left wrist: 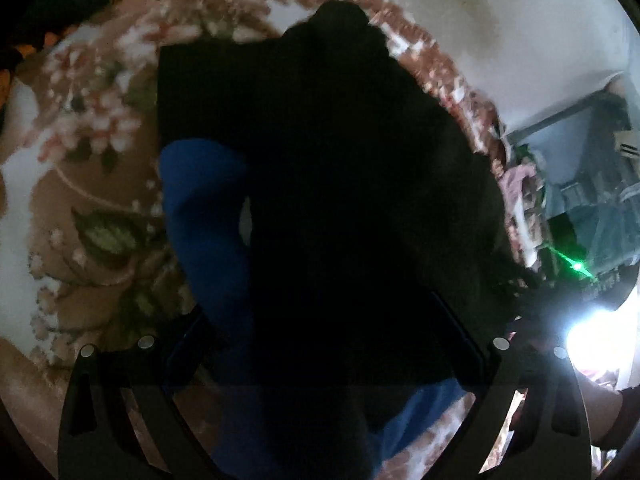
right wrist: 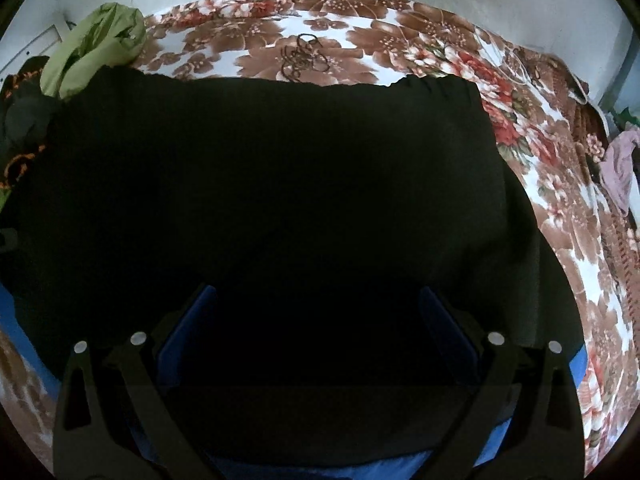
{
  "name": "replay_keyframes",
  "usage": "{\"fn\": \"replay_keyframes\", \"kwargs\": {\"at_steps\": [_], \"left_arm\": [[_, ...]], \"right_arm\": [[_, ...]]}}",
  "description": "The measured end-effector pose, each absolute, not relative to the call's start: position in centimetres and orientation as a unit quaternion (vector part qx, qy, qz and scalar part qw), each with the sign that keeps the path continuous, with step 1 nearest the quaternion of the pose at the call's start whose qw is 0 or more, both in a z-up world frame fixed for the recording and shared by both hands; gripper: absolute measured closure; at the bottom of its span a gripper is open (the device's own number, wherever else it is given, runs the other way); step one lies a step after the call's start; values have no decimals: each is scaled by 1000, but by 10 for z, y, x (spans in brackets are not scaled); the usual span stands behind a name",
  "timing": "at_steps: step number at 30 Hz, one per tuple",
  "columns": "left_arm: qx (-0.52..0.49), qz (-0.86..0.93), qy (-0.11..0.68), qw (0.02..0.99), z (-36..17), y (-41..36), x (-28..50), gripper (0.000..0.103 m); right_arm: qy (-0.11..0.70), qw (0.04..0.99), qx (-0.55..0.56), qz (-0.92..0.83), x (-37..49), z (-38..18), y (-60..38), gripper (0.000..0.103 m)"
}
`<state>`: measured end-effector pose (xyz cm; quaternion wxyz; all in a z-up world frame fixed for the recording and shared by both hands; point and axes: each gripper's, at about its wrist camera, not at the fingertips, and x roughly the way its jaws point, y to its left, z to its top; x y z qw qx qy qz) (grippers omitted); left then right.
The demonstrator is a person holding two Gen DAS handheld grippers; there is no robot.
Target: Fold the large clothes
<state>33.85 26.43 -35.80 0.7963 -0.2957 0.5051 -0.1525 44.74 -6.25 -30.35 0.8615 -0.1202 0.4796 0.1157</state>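
A large black garment (right wrist: 280, 184) with a blue part (right wrist: 580, 360) lies spread on a floral bedspread (right wrist: 340, 44). My right gripper (right wrist: 316, 312) hovers low over its near edge with the jaws wide open and the blue pads (right wrist: 188, 320) apart; nothing sits between them that I can tell. In the left wrist view the same black garment (left wrist: 340, 160) hangs or bunches in front of the camera with blue fabric (left wrist: 208, 216) beside it. My left gripper (left wrist: 320, 332) has its jaws apart; the dark cloth covers the gap, so a grip cannot be judged.
A green cloth bundle (right wrist: 96, 44) and a dark patterned garment (right wrist: 20, 120) lie at the far left of the bed. A tangle of thin cord (right wrist: 304, 58) lies beyond the garment. A pink cloth (right wrist: 620, 168) is at the right bed edge. A bright light (left wrist: 592, 340) glares right.
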Motion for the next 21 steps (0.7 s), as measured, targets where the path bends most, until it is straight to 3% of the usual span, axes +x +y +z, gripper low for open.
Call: {"fn": "replay_keyframes", "kwargs": {"at_steps": [2,3,4,9,13,21], "left_arm": [[-309,-149,503,793,-360,266,341,14],[-318,-141,504,791,-361,269,341,26],[-323,-135,505,789,-361,272,339,48],[-298,-127,514,794,-351,262,339,79],[-265,-115,517,805,-336,247,344,88],[-252,-111,501,821,-299,230,347,91]], "right_arm": [[476,864,-122,111,446,-306,-62,4],[475,864,-123,110,446,-307,-61,4],[474,865,-123,109,446,-307,-61,4],[469,867,-128,112,445,-308,-61,4],[471,865,-131,115,445,-309,-61,4],[479,866,-94,111,443,-291,-69,5]]}}
